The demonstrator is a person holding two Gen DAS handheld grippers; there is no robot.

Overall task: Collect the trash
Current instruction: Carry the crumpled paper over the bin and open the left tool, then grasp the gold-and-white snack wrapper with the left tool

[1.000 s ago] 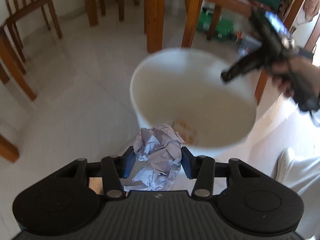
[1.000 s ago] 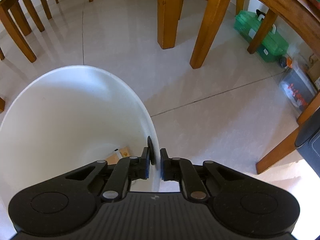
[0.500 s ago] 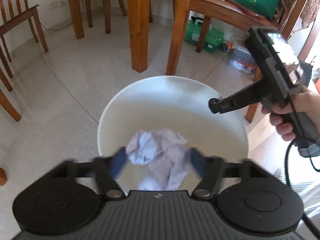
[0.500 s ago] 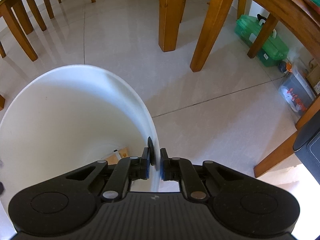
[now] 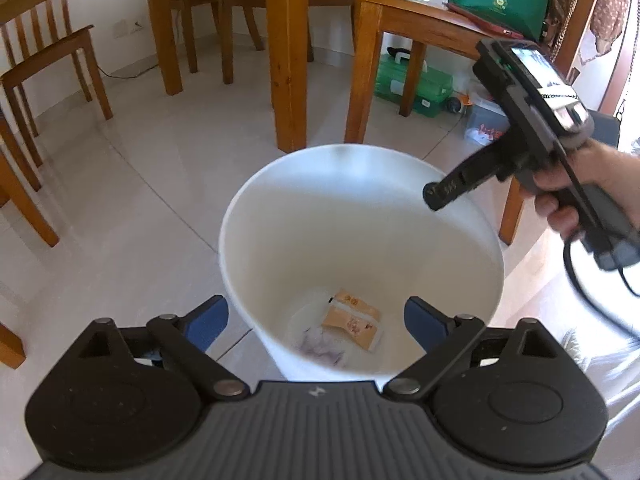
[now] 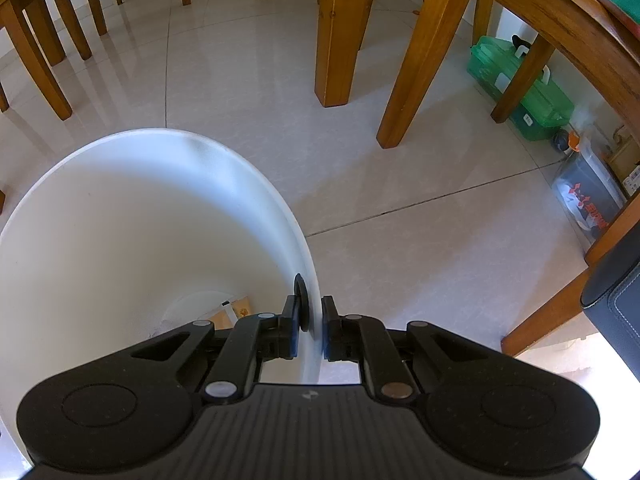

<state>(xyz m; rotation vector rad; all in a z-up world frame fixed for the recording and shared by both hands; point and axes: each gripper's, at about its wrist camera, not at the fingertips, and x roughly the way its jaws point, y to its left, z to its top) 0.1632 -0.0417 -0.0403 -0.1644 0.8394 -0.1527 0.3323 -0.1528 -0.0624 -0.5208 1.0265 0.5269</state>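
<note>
A tall white bin [image 5: 360,216] stands on the tiled floor below my left gripper [image 5: 316,314]. Its blue-padded jaws are opening wide over the near rim, with nothing between them. At the bin's bottom lie a crumpled pale purple paper [image 5: 320,346] and an orange snack wrapper [image 5: 352,322]. My right gripper [image 6: 311,316] is shut on the white bin's rim [image 6: 312,280], one pad inside and one outside. In the left wrist view that right gripper [image 5: 436,196] reaches the far right rim, held by a hand [image 5: 580,192].
Wooden table legs [image 5: 288,52] and chair legs [image 6: 416,60] stand just beyond the bin. A green plastic box [image 5: 412,84] and a clear container [image 6: 584,196] sit under the table at the right. More chairs [image 5: 52,48] stand at the left.
My left gripper opened over the bin and let go of the crumpled paper, which dropped to the bottom. The right gripper kept its hold on the rim.
</note>
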